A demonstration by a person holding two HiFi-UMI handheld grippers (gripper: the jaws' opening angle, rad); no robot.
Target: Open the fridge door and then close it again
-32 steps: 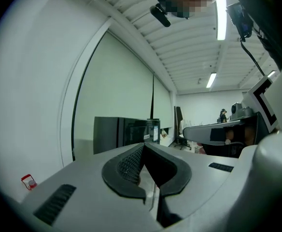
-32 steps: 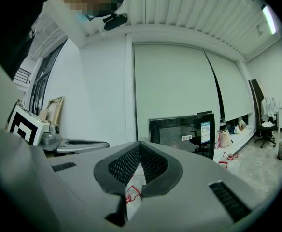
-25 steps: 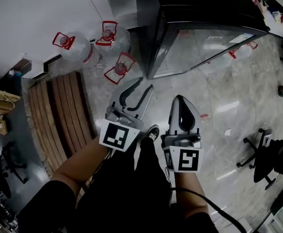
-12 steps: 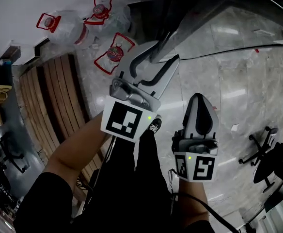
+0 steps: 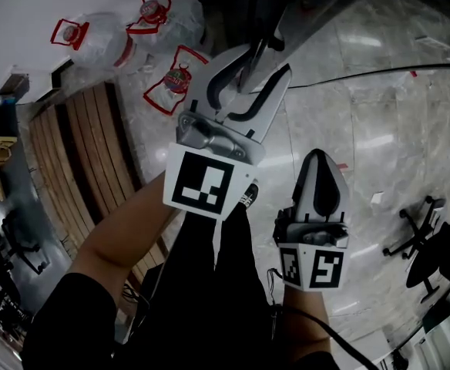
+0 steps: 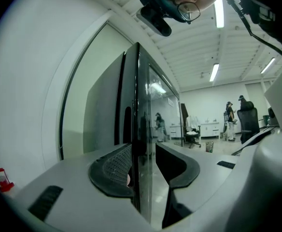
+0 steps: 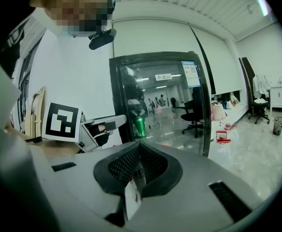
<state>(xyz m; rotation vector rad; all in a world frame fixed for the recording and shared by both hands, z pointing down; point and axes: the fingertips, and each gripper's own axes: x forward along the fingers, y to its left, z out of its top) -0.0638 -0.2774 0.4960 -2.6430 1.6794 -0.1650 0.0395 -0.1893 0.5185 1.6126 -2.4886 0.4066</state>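
1. Right gripper [image 5: 321, 160], 5 o'clock in head view: fingers pressed together.
2. Left gripper [image 5: 261, 64], centre toward 12 o'clock: jaws just opened, now spread wide, with the upright edge of the fridge door [image 6: 137, 100] standing between them.
3. Wooden bench [image 5: 86, 153], 9 o'clock, on the floor.
4. Three water jugs [image 5: 94, 41], 11 o'clock, red handles, beside the fridge.
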